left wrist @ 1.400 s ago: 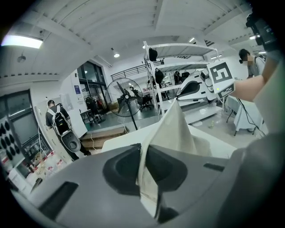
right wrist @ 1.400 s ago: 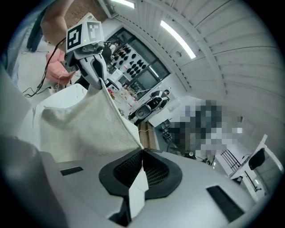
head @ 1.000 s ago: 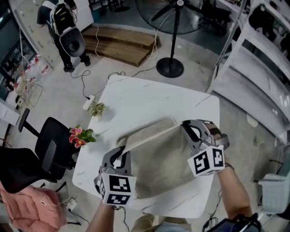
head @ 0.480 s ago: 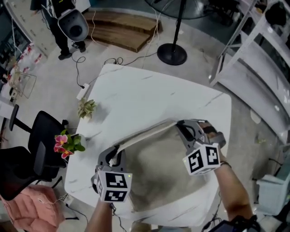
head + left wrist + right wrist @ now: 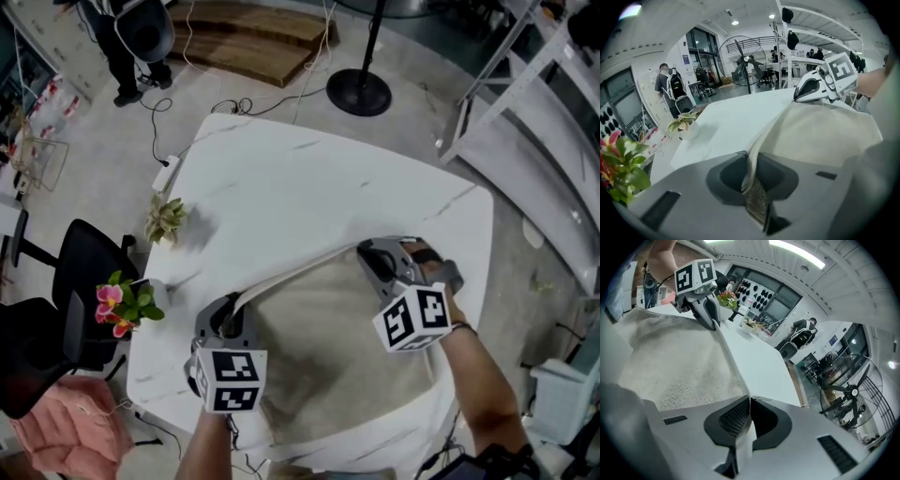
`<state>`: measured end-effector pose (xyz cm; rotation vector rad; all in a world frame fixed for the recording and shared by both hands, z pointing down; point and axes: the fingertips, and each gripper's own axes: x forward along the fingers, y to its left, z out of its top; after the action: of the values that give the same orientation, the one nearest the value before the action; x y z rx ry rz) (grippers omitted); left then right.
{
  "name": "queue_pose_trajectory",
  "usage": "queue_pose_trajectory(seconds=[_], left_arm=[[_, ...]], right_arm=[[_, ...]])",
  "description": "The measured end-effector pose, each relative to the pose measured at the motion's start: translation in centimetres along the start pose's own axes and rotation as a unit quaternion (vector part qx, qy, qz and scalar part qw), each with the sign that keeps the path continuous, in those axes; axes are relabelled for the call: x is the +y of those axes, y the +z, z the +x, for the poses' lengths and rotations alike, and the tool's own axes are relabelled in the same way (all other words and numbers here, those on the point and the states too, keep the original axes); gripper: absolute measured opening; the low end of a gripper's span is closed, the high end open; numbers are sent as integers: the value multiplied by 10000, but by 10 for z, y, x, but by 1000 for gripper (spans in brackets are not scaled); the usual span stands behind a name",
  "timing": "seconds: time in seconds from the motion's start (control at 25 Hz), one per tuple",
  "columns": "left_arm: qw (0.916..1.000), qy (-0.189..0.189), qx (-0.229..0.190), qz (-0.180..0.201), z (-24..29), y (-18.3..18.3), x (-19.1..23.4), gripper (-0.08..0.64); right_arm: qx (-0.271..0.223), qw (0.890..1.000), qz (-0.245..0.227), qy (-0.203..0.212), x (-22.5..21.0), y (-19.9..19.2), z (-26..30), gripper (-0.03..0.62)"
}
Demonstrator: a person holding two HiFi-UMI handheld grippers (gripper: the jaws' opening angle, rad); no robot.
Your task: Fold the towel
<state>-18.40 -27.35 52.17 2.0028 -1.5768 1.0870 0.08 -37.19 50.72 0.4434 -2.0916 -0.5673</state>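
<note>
A: Head view, item one?
B: Beige terry-cloth towel [image 5: 328, 356], spread on the near half of the white marble-patterned square table [image 5: 281, 178], near side hanging over the table's edge. Its far edge is stretched between the left gripper [image 5: 228, 309] and the right gripper [image 5: 370, 255], just above the top.

A: Left gripper view?
B: The towel's edge runs straight into the jaws and sits between the pads. The jaws have just been easing apart, but the cloth looks pinched yet at the pad base.

A: Right gripper view?
B: Jaws closed tight on the towel's other corner, a thin white strip between the ribbed pads. The towel lies to the left, bare table to the right.

A: Hazards?
B: Judged only: a left grip that loosens while the right holds firm could drop that corner first, so the edge lands skewed and the fold comes out crooked. The overhanging near side could also drag the cloth towards the person.

A: Change against a second ago?
B: Both grippers sit lower, and the held edge, then clearly raised, is now close over the table
</note>
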Motion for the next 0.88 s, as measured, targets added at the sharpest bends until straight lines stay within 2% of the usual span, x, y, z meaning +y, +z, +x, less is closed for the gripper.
queue_pose_trajectory(seconds=[0.16,0.28,0.36,0.44,0.52,0.64,0.72,0.8,0.88], left_arm=[[10000,-15,-38,-75,0,2,3,58],[9991,-272,-59,-320,1,1,5,73],[9949,-691,-63,-725,-1,4,7,151],[9868,-1034,-184,-1234,-6,10,9,229],[9861,-808,-361,-1409,-6,14,23,232],[9917,-216,-412,-1198,-3,16,42,213],[9924,-11,-562,-1093,-10,24,48,215],[9915,-15,-785,-1039,-23,35,47,215],[9894,-179,-1025,-1010,-40,46,39,215]], right_arm=[[5,9999,65,111,3,-3,8,25],[13,9993,317,212,3,-4,12,17],[3,9976,592,356,1,-3,13,17],[-58,9950,878,479,-1,-1,13,21],[-86,9935,1015,505,-3,-1,14,41],[-147,9935,1063,376,-8,1,12,63],[-352,9926,1150,147,-20,10,2,91],[-599,9905,1236,-59,-32,22,-12,94],[-764,9898,1194,-166,-38,33,-26,94]])
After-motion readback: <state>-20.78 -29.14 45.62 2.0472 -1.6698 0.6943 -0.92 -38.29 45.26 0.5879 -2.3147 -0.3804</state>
